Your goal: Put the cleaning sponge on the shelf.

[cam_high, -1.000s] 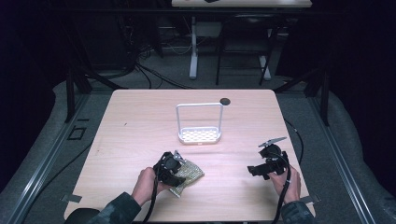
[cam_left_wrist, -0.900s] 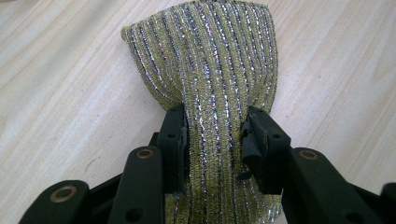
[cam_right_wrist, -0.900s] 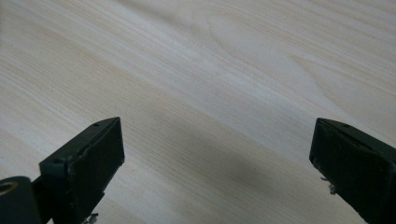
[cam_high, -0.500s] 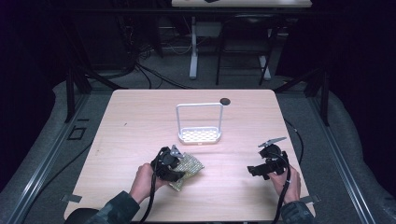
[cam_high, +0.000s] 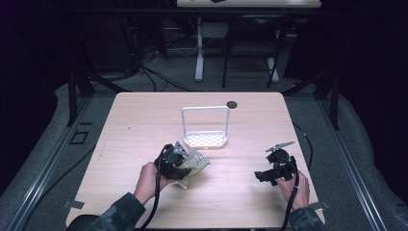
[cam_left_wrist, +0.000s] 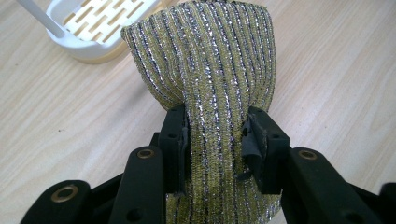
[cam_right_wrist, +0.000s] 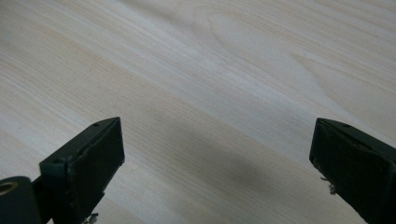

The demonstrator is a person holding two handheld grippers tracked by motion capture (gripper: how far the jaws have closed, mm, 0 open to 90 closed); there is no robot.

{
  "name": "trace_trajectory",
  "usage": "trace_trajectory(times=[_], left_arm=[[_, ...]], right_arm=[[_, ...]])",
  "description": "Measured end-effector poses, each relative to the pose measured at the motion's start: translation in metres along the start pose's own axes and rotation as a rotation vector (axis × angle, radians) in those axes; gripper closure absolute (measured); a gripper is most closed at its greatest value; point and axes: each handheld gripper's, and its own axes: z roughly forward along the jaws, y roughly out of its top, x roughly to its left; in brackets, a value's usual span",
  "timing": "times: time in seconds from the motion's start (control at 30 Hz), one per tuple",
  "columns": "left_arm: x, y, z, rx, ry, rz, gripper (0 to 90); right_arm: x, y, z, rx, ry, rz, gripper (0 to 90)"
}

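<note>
Now my left gripper [cam_left_wrist: 215,140] pinches the glittery sponge cloth [cam_left_wrist: 210,70] just short of the white rack [cam_high: 205,138]; my right gripper [cam_right_wrist: 217,172] gapes wide, well right of it.

- The pale wooden surface [cam_high: 144,120] carries a white slotted rack [cam_high: 206,138] just ahead of the left jaws.
- A small black disc [cam_high: 232,104] lies well beyond them.

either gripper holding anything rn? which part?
Left gripper is shut on the glittery yellow scouring pad, pinching it across its middle so it bunches between the jaws. Right gripper is open over bare table, holding nothing.
</note>
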Motion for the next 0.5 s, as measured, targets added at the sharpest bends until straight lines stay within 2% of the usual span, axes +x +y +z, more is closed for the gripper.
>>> trace_trajectory(times=[0.5], left_arm=[[0.0036,0.0083,-0.0001,-0.004,0.003,0.002,62.0]], right_arm=[[-0.0001,-0.0004,0.0011,0.001,0.002,0.001,2.8]])
